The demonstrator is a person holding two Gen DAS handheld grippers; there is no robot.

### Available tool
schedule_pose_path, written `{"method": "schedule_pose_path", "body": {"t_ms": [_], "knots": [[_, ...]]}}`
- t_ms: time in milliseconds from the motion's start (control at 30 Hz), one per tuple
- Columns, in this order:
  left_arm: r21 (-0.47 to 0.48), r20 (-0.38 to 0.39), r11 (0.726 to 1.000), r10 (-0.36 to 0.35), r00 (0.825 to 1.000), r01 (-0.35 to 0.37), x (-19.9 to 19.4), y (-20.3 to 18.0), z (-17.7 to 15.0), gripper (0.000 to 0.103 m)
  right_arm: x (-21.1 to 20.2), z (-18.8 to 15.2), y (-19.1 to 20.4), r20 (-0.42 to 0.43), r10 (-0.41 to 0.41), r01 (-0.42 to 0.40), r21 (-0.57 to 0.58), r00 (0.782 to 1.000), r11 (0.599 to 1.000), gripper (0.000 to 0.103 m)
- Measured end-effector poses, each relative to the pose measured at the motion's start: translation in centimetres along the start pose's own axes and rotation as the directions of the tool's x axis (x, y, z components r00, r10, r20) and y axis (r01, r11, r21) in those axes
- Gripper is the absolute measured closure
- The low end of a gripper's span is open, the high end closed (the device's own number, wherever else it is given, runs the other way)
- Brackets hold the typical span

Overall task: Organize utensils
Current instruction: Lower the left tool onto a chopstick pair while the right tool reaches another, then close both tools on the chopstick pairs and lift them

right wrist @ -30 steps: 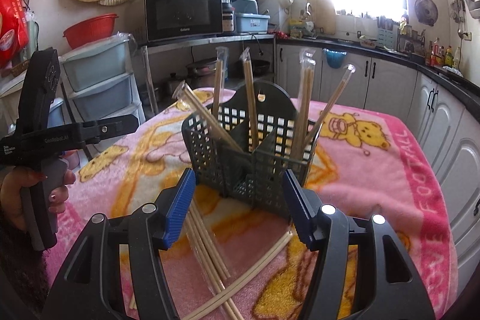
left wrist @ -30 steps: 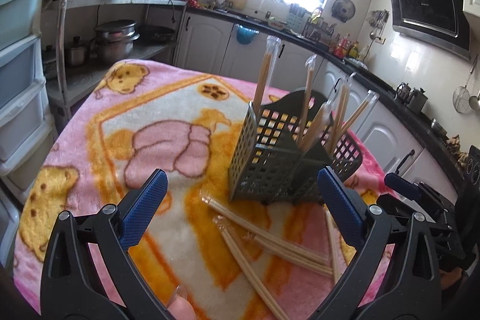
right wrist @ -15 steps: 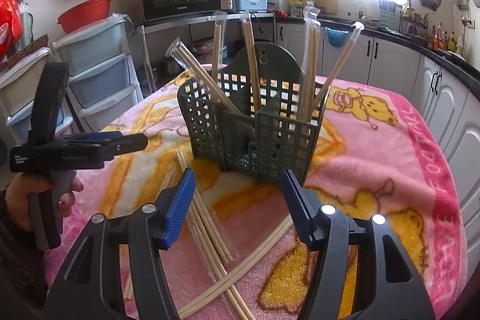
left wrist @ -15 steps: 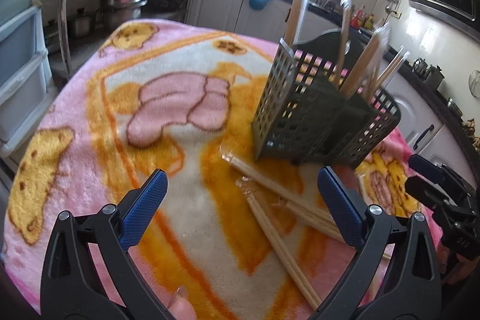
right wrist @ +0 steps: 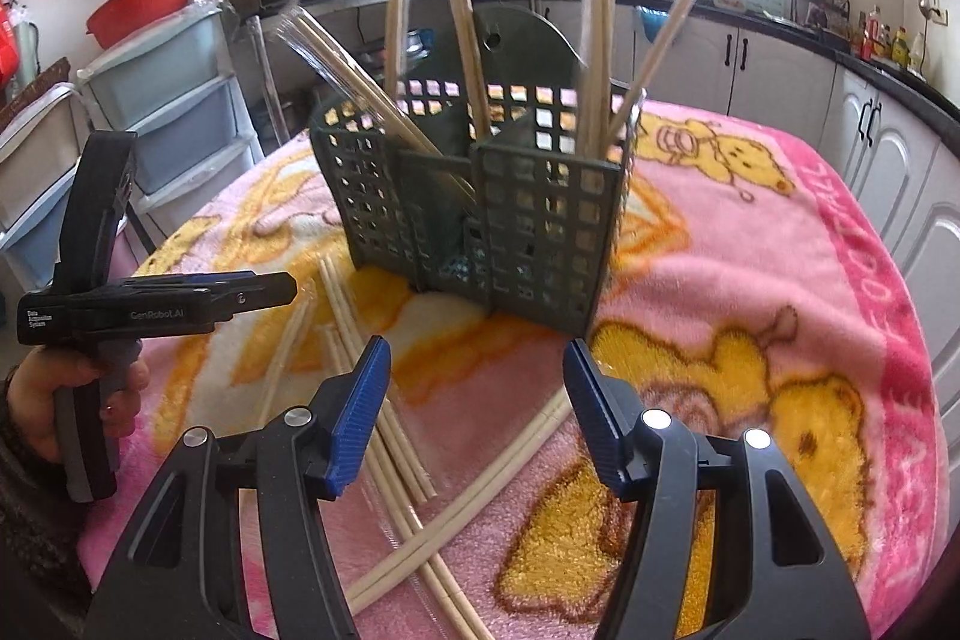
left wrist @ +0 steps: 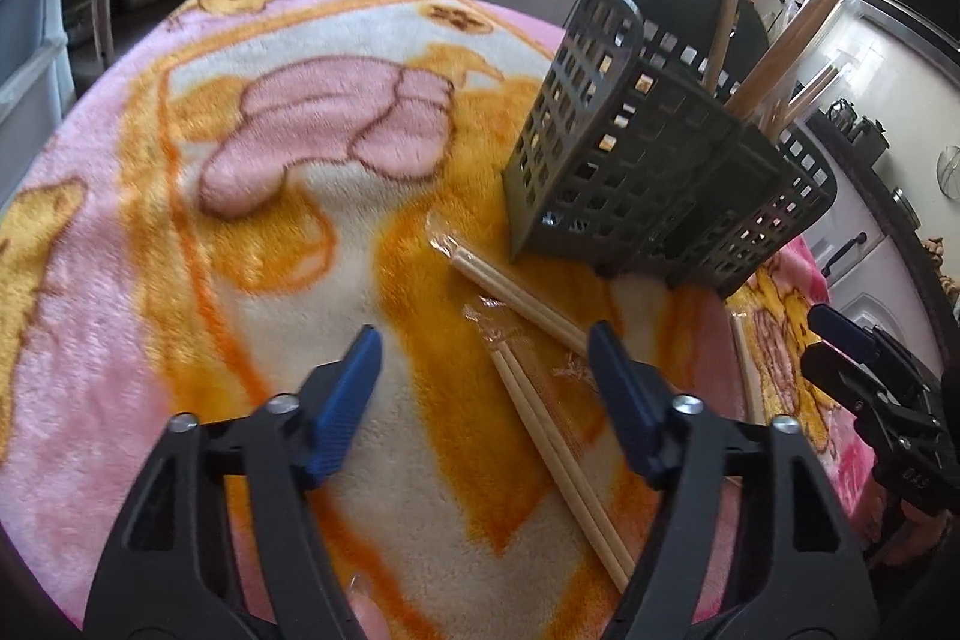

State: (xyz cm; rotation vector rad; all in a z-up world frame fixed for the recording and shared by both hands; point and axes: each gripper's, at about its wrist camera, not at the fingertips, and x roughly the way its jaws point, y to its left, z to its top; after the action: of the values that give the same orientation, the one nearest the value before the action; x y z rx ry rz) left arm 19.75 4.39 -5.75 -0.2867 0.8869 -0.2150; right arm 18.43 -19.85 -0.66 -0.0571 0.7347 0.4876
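On the tabletop, a pink and orange blanket [left wrist: 180,232] with cartoon bears covers the whole surface. Toward 12 o'clock in the right wrist view stands the dark green utensil basket [right wrist: 480,214], upright, with a grid wall and several compartments. Wrapped chopsticks [right wrist: 465,40] stand inside it and lean in different directions; which compartment each pair occupies is hard to tell from these angles. In the left wrist view the same basket sits at about 1 o'clock, and its base touches the blanket.

More chopstick pairs lie loose on the blanket in front of the basket. From the left wrist camera, one pair in clear wrap [left wrist: 516,289] lies just beside the basket foot, and a second pair [left wrist: 558,454] runs from 12 toward 5 o'clock, with its lower part under the right finger of the left gripper [left wrist: 485,388]. From the right wrist camera, several pairs [right wrist: 390,436] cross each other between 6 and 9 o'clock.

The left gripper has its jaws wide apart above the second pair and holds nothing. The right gripper [right wrist: 477,406] also has its jaws wide and empty, low over the crossing sticks. A hand [right wrist: 72,400] holds the left gripper at 9 o'clock.
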Motion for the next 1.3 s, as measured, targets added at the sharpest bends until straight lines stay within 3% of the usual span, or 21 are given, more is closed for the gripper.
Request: {"method": "schedule_pose_path", "body": {"t_ms": [67,300,533,667,833,967,1300], "knots": [[-0.003,-0.015,1.000,-0.007,1.000,0.007,0.5,-0.1,0.0,0.058,0.4,-0.1,-0.3,-0.015,-0.002,0.002,0.011,1.000,1.000,0.045],[-0.009,-0.036,1.000,-0.020,0.999,0.020,1.6,-0.2,0.5,0.060,2.3,-0.1,-2.1,-0.083,-0.003,0.011,0.086,0.997,0.996,0.046],[-0.001,-0.038,1.000,0.016,0.999,-0.016,2.3,0.0,0.8,0.077,5.1,-0.2,-4.1,-0.172,-0.010,0.042,0.179,0.985,0.983,0.052],[-0.010,-0.033,1.000,0.021,0.999,-0.021,2.3,0.7,0.9,0.088,6.1,-0.2,-4.8,-0.192,-0.004,0.047,0.216,0.981,0.975,0.058],[-0.011,-0.029,1.000,0.015,0.999,-0.016,2.3,1.0,1.0,0.090,6.8,0.1,-5.7,-0.199,-0.013,0.060,0.234,0.980,0.971,0.069],[-0.019,-0.029,1.000,0.006,1.000,-0.006,2.3,1.3,1.0,0.092,6.7,-0.1,-6.4,-0.199,-0.021,0.070,0.243,0.980,0.967,0.084],[-0.006,-0.022,1.000,-0.005,1.000,0.005,0.7,1.2,0.4,0.099,5.0,-0.1,-5.8,-0.156,0.015,0.026,0.257,0.988,0.966,0.097]]}}
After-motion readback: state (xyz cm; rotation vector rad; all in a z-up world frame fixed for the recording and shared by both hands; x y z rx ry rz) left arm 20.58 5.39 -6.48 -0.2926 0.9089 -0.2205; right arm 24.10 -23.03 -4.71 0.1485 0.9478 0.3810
